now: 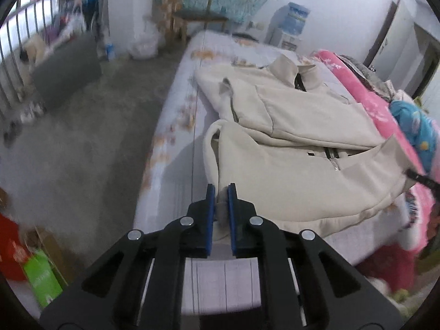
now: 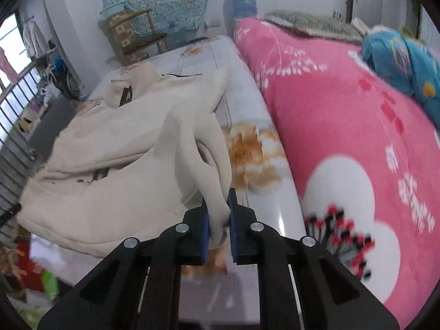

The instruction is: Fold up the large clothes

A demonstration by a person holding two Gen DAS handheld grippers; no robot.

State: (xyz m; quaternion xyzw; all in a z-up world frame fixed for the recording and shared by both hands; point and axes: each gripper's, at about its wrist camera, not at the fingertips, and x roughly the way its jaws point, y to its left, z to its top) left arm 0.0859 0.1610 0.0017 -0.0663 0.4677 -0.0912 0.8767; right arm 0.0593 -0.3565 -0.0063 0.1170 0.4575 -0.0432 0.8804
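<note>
A bed [image 1: 176, 148] with a pale flowered sheet stands on a grey concrete floor [image 1: 82, 143], a pink blanket [image 2: 343, 126] along its right side, a wooden chair [image 2: 137, 38] and water dispenser [image 1: 291, 24] by the far white wall, window bars [image 1: 16, 35] at left

My bedroom at home, a bed [image 1: 176, 148] in a floral sheet, pink blanket [image 2: 343, 126] along its right, wooden chair [image 2: 137, 38] and water dispenser [image 1: 291, 24] by the far wall, railing [image 1: 19, 35] far left
</note>
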